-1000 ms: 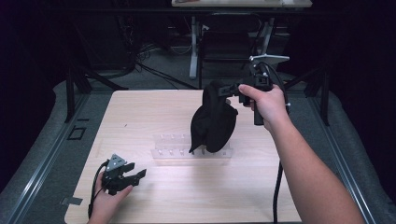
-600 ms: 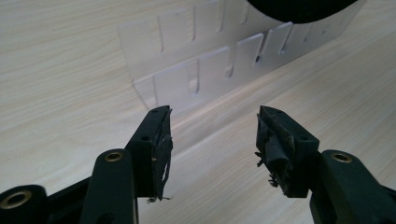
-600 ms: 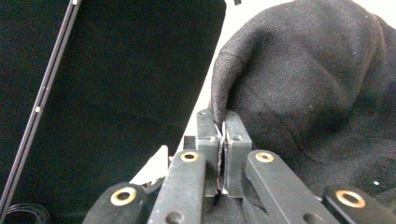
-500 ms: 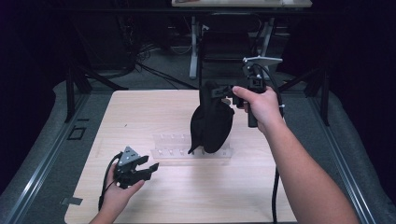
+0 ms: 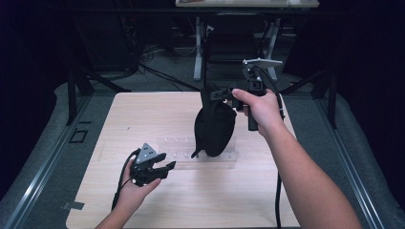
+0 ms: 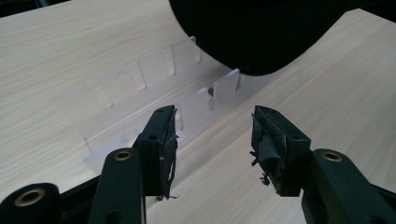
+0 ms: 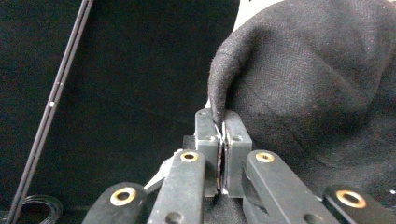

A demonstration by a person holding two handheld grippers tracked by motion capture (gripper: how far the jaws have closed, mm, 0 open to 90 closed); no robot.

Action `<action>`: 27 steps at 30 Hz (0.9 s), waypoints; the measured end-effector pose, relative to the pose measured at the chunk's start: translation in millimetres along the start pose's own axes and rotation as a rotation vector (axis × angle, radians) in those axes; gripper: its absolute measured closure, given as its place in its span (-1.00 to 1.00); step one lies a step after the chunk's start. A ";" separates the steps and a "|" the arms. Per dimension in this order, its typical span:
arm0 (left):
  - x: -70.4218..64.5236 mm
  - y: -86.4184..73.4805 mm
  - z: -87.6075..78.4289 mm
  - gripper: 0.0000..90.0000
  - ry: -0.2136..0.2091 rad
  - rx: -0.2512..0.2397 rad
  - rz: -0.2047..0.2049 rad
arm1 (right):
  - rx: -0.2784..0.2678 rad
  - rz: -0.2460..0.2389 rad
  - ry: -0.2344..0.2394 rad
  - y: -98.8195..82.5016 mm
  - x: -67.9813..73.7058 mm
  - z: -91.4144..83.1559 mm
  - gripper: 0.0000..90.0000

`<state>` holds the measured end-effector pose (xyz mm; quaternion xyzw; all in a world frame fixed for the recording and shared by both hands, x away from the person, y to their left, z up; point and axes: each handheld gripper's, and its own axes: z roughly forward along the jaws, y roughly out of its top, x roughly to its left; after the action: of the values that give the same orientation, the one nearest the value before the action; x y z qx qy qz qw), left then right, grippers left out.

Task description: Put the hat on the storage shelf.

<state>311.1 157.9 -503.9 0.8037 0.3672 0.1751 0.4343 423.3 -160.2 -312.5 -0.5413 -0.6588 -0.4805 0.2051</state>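
A black cloth pouch [image 5: 215,126] hangs over the right end of a clear plastic slotted rack [image 5: 176,148] on the wooden table [image 5: 143,114]. My right gripper [image 5: 210,93] is shut on the pouch's upper edge, and in the right gripper view its jaws [image 7: 222,123] pinch a fold of the black fabric [image 7: 317,84]. My left gripper [image 5: 167,167] hovers near the table's front left and points at the rack. Its jaws have just been closing but still stand apart with nothing between them. In the left gripper view, that gripper [image 6: 212,135] faces the rack [image 6: 154,79], with the pouch [image 6: 257,32] above.
Metal rails run along both sides of the table, and a strip of tape [image 5: 72,205] lies at its front left corner. Behind the table are dark floor, cables and the legs of another table [image 5: 198,47]. Bare wood lies left of and in front of the rack.
My left gripper has moved right and risen towards the rack, and its jaws have narrowed. The right gripper and the hanging pouch have hardly moved.
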 end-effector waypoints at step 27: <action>-35.5 33.5 19.4 0.49 -0.042 -0.011 0.078 | -0.011 0.009 0.034 -1.2 0.4 9.5 0.94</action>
<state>313.7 108.7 -485.8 0.8184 0.3255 0.1770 0.4392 424.4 -151.8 -317.0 -0.5372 -0.6500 -0.4924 0.2155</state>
